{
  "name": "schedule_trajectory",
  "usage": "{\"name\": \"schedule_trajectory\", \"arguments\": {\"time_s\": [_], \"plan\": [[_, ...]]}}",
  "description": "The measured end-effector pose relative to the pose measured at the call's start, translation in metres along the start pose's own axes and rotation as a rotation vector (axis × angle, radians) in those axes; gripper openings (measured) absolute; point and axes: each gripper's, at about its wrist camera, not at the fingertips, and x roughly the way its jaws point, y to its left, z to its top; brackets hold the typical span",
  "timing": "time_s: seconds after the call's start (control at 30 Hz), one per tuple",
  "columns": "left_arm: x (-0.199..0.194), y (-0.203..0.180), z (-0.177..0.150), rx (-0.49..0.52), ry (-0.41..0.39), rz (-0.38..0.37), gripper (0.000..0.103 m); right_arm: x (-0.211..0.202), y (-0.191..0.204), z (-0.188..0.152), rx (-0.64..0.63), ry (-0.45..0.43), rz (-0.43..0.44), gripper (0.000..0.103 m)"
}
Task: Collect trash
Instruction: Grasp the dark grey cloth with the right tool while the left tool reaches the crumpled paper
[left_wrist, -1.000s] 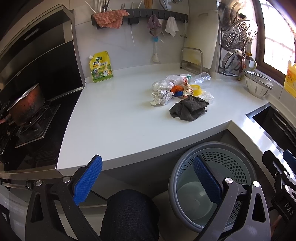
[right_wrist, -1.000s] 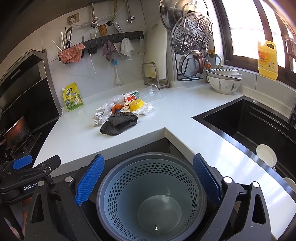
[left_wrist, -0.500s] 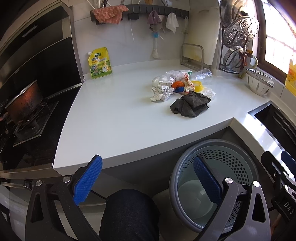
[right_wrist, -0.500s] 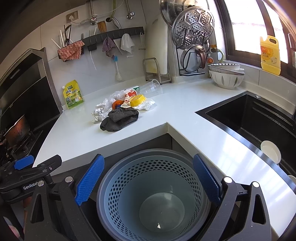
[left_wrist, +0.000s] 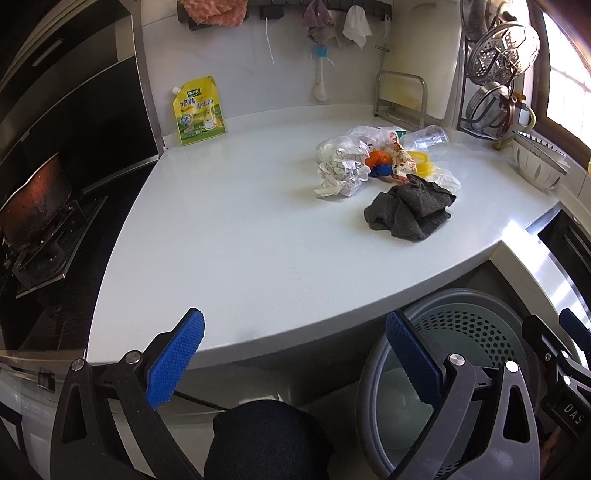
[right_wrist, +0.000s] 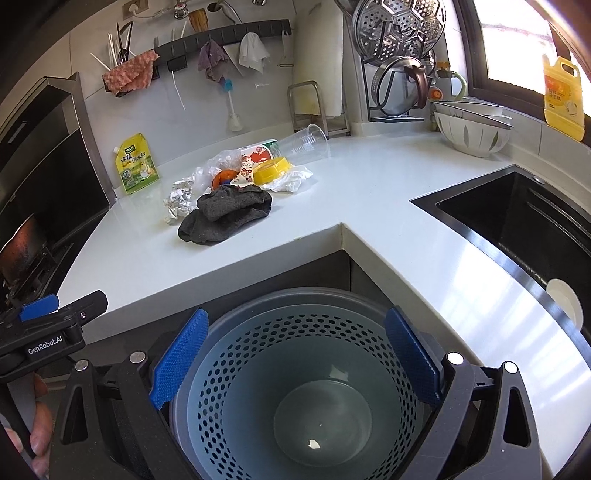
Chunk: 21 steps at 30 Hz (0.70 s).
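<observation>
1. The left gripper is spread wide, its blue pads far apart, and it holds nothing and touches nothing.
2. It hangs low in front of the counter edge, level, pointing across the white top; a dark-clothed knee shows just under it.
3. The right gripper is likewise wide open and empty, its pads well apart.
4. It sits directly over the bin, tilted down so the perforated basket fills the gap between its fingers; I cannot tell whether the fingers touch the rim.
5. In the right view the left gripper's body pokes in at the lower left, held by a hand of which only the fingers show.
6. The trash lies well ahead of both grippers on the counter: crumpled foil, clear plastic bags, a printed wrapper, an orange bit, a yellow lid and a clear cup on its side.
7. A dark rag lies on the near side of the heap, touching it.
8. The bin stands on the floor below the counter's inner corner, to the right of the left gripper, empty but for a small white scrap at the bottom.
9. A black sink lies ahead to the right of the right gripper.
</observation>
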Motion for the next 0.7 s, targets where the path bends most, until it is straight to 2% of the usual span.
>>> {"name": "schedule_trajectory", "arguments": {"time_s": [0.33,0.7], "plan": [[0.045,0.018,0.048,-0.015,-0.037,0.033,0.097,0.066,0.030,0.055,-0.056,0.026,0.041,0.092],[0.072,0.041,0.071,-0.026,-0.055,0.040,0.097,0.118,0.076,0.090,-0.103,0.035,0.065,0.092]]}}
